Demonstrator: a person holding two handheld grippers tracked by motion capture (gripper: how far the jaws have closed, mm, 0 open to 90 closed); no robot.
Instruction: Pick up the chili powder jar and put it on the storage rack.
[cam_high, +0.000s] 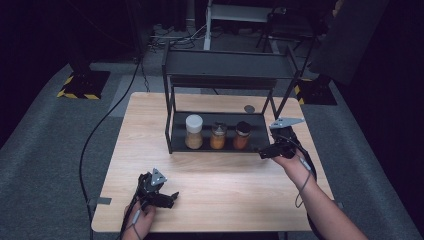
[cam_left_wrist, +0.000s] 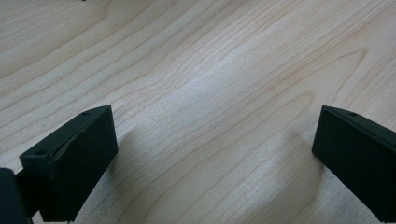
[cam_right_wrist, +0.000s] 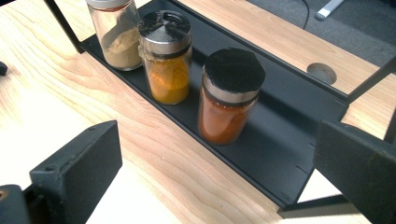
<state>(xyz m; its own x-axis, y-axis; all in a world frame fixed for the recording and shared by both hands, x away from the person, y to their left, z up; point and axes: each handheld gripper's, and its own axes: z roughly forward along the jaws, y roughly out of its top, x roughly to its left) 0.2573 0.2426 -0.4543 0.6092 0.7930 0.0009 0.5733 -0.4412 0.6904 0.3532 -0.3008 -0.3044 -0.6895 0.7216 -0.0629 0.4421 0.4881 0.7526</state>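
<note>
Nearest the person, the left gripper (cam_high: 161, 196) rests low on the bare wooden worktop (cam_high: 225, 185), close to its front edge. Its jaws stand wide apart with nothing but wood grain between them, so it is released and takes no part in the work at hand.

Farther on, at the right end of the black rack (cam_high: 172, 132), the right gripper (cam_high: 270, 151) hovers just beside the lower shelf (cam_right_wrist: 289, 140). Its jaws are spread wide and hold nothing; in the right gripper view the worktop and the shelf's front lip lie between them.

On that lower shelf three spice jars stand upright in a row, close together. The closest to the right gripper is the red spice jar (cam_right_wrist: 229, 95): clear glass, filled most of the way with orange-red powder, a metal collar and a flat black lid with angled sides. Next comes a jar of yellow-orange powder (cam_right_wrist: 166, 56) with a silver shaker lid, and farthest a taller jar of pale tan powder (cam_right_wrist: 114, 30) with a white lid.

Judging by this, the red spice jar is already set in place on the shelf and let go, and no jar waits on the worktop. The rack's top shelf (cam_high: 230, 64) looks bare. What seems left is drawing the right gripper clear.
</note>
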